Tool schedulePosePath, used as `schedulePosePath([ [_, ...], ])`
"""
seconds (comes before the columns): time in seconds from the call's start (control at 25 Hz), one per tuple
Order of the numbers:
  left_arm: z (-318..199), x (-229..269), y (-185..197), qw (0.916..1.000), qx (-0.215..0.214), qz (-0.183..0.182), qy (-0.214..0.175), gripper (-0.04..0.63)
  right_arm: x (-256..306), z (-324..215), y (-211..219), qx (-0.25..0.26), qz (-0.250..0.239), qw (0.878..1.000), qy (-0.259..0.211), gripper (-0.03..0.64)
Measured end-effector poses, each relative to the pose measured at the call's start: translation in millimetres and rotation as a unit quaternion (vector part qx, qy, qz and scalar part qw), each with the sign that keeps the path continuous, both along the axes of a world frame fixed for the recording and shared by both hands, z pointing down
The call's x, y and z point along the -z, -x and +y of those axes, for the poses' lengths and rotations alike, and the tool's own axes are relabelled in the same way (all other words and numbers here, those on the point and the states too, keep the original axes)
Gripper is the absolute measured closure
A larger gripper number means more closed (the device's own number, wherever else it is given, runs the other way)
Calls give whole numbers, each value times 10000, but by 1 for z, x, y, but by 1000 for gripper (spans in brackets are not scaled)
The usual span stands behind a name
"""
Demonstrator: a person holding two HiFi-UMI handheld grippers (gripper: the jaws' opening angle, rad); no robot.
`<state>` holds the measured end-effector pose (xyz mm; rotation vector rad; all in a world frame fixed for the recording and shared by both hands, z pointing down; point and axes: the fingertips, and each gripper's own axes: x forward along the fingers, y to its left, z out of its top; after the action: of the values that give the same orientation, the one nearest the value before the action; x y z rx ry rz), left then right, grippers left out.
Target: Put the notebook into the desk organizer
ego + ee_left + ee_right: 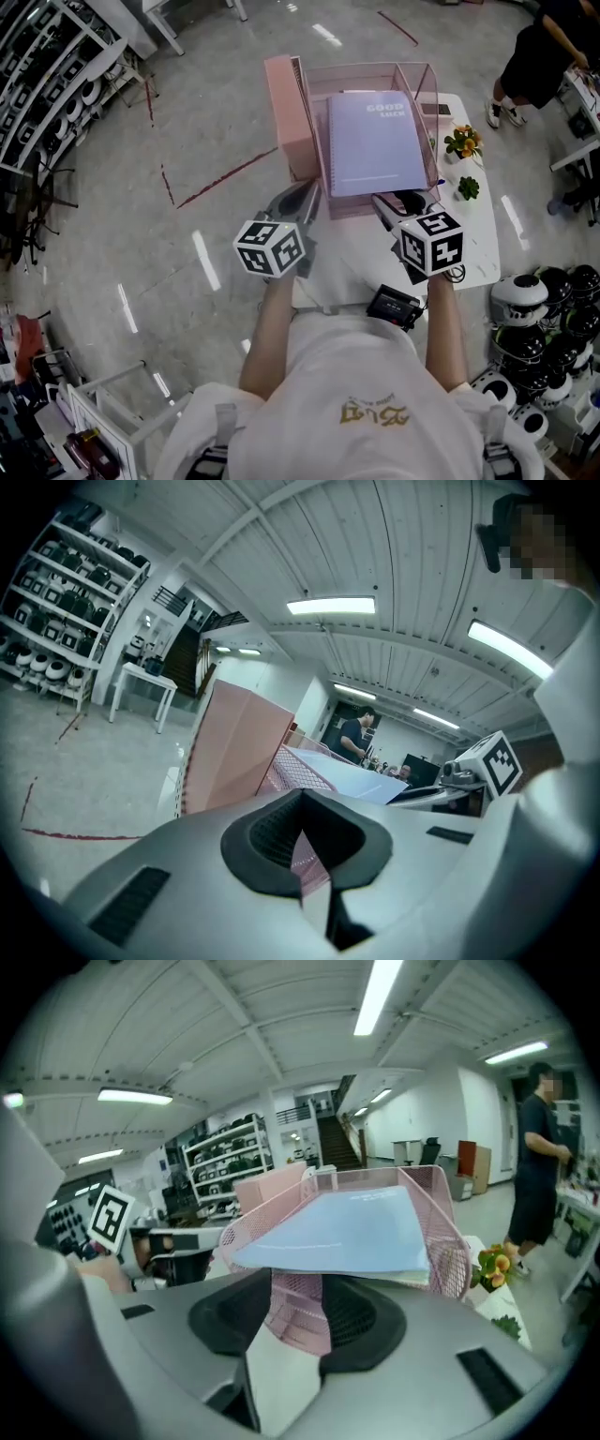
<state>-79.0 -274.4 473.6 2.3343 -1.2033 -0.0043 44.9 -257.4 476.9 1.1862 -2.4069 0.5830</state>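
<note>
The lavender spiral-bound notebook lay flat on top of the pink wire-mesh desk organizer on the white table. At the organizer's near left corner, the left hand-held gripper pinched its mesh. At its near right edge, the right hand-held gripper stood half spread, mesh between its jaws but not pressed

Notebooks: one lavender spiral-bound notebook
Organizers: one pink wire-mesh desk organizer
Boxes: one pink solid-walled box
Grippers: two grey two-jaw tools, left gripper and right gripper
Tables: one white rectangular table
Potted plants: two, orange-flowered plant and green leafy plant
People: two, white-shirted wearer and dark-clothed bystander
</note>
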Motion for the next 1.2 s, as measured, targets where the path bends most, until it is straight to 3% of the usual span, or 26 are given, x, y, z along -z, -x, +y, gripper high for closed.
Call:
schedulePosePath([
  [0.12, 9, 1, -2, 10000, -18, 12, -15, 578, -3, -4, -7, -362, -361, 9986, 140, 434],
  [0.44, 34, 3, -1, 10000, -38, -37, -23, 578, -6, 21, -9, -597, -420, 9973, 104, 420],
  [0.64, 50, 7, -13, 9999, -158, 50, -47, 578, -10, 4, -24, -1134, -1004, 9878, 372, 480],
  [0.88, 65, 10, -18, 9997, -215, 15, -98, 578, -2, 17, -34, -1440, -692, 9871, -84, 522],
  [1.04, 72, 16, -14, 9997, -135, 3, -195, 578, 17, 33, -33, -1454, -1131, 9821, -400, 604],
  [1.2, 76, 25, -14, 9993, -68, -71, -359, 578, 34, 46, -28, -1278, -1298, 9800, -801, 604],
])
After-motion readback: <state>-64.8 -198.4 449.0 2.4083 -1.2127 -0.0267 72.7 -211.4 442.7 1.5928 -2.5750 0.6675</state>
